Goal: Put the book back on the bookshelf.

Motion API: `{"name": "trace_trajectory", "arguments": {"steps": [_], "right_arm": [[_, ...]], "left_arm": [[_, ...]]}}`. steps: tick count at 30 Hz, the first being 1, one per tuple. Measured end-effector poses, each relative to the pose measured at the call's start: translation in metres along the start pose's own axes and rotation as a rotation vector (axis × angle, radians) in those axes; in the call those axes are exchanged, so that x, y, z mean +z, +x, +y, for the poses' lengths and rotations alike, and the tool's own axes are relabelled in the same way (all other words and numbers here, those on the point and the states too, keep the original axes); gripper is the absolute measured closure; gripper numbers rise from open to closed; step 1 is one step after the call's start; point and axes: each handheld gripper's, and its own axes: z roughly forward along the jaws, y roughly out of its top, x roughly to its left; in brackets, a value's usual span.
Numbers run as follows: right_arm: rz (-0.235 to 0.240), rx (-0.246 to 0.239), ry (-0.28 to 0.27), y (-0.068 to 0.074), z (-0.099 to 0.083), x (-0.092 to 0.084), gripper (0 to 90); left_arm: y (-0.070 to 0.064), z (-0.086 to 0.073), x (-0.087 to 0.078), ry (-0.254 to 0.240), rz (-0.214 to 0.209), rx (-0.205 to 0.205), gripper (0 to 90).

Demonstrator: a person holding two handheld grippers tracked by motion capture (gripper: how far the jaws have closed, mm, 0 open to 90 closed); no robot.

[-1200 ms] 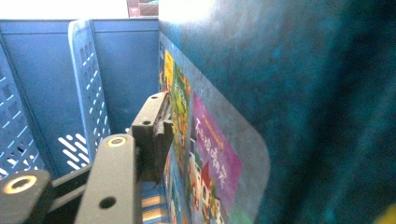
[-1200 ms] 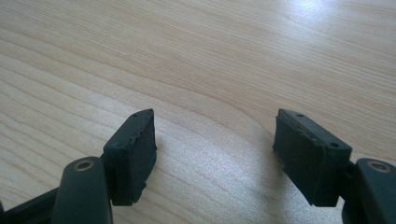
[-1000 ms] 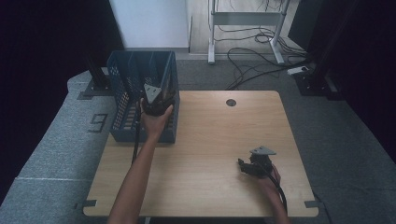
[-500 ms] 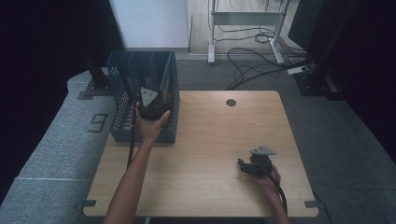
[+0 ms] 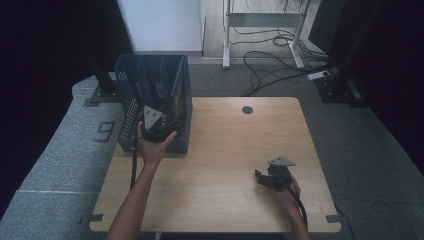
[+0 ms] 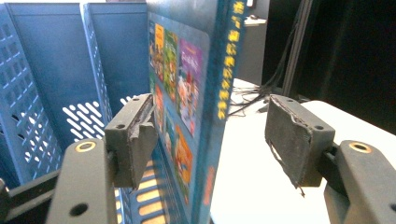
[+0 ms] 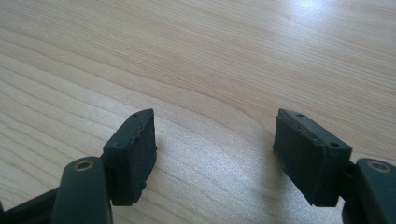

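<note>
At the table's left edge, the left gripper (image 6: 210, 135) has its jaws spread wide on either side of a colourful picture book (image 6: 196, 93), neither pad pressing it. The book stands upright in the blue perforated file rack (image 5: 150, 90). The right gripper (image 5: 272, 176) rests low over the wooden table (image 5: 225, 150), jaws wide apart, holding nothing.

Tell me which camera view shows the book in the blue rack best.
The left gripper view: the book stands upright between the open left claw, cover pictures and yellow spine lettering clear. In the high view it is a dark sliver inside the blue rack. The right gripper view faces the wooden table.
</note>
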Motion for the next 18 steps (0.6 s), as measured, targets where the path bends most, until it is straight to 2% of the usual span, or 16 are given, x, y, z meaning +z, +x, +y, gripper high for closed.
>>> {"name": "trace_trajectory", "arguments": {"steps": [5, 8, 11, 14, 15, 18], "right_arm": [[0.0, 0.003, 0.0, 0.0, 0.0, 0.0, 28.8], [0.0, 0.001, 0.001, 0.0, 0.0, 0.0, 28.8], [0.001, 0.001, 0.001, 0.0, 0.0, 0.0, 28.8], [0.001, 0.0, 0.001, 0.0, 0.0, 0.0, 28.8], [0.001, 0.0, 0.001, 0.0, 0.0, 0.0, 28.8], [0.001, 0.0, 0.001, 0.0, 0.0, 0.0, 28.8]], "left_arm": [[-0.001, -0.006, -0.016, 0.015, -0.044, -0.01, 33.2], [-0.002, -0.008, -0.021, 0.015, -0.056, -0.009, 33.2], [-0.005, -0.016, -0.031, 0.036, -0.087, 0.002, 33.1], [-0.007, -0.022, -0.036, 0.046, -0.105, 0.003, 32.9], [-0.008, -0.028, -0.041, 0.057, -0.124, -0.005, 32.9], [-0.01, -0.035, -0.045, 0.07, -0.136, -0.003, 32.8]]}}
